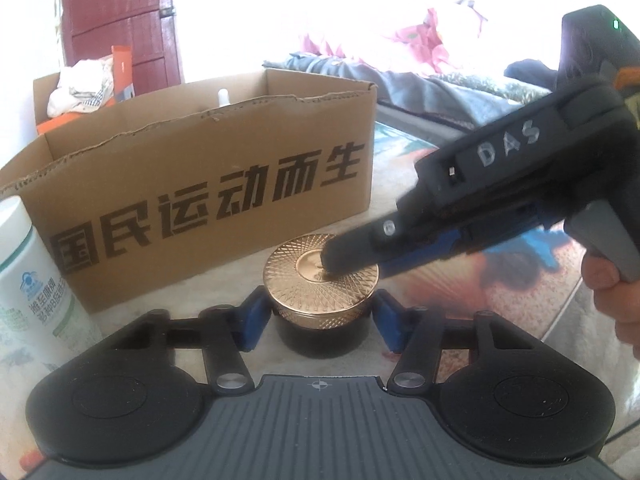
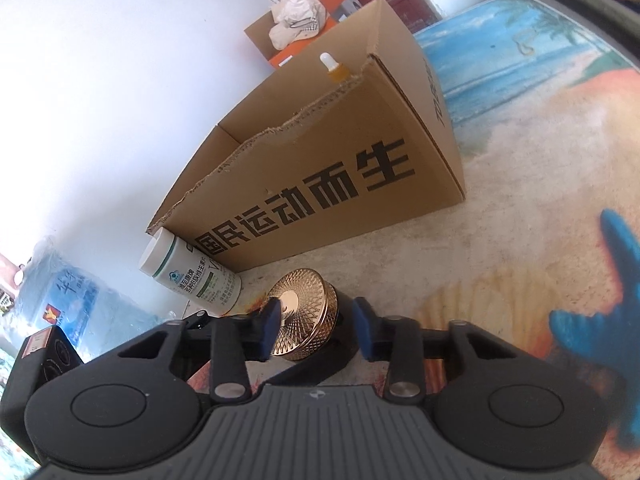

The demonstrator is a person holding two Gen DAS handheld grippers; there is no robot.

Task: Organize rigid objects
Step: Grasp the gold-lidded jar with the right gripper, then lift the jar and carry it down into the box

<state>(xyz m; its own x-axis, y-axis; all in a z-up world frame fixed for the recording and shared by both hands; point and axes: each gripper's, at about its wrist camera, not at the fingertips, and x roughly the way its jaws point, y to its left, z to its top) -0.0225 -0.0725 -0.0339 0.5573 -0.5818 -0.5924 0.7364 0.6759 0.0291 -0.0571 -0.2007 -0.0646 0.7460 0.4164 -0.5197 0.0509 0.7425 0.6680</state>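
A small dark jar with a gold, patterned lid is standing upright on a beach-printed mat, just in front of the long side of an open cardboard box that is carrying large black characters. The left gripper is reaching toward the jar from the near side, and its two blue pads are sitting on either side of the dark body, just under the lid's rim. They are looking very close to the jar, perhaps touching it, but I cannot tell whether they are really pressing on it. The right gripper is coming in from the right, rolled to one side, with a person's hand holding its handle. One of its fingers is lying over the middle of the lid's top, while the other one is staying beside the jar, near the dark body. In the right wrist view one pad is covering part of the lid's face, and the other pad is showing only a narrow dark strip between itself and the lid; whether this claw is gripping the jar I also cannot tell. A white bottle with green print is standing to the left of the jar, close to the box's corner. Inside the box, a small dropper bottle with a white cap is showing above the torn edge.
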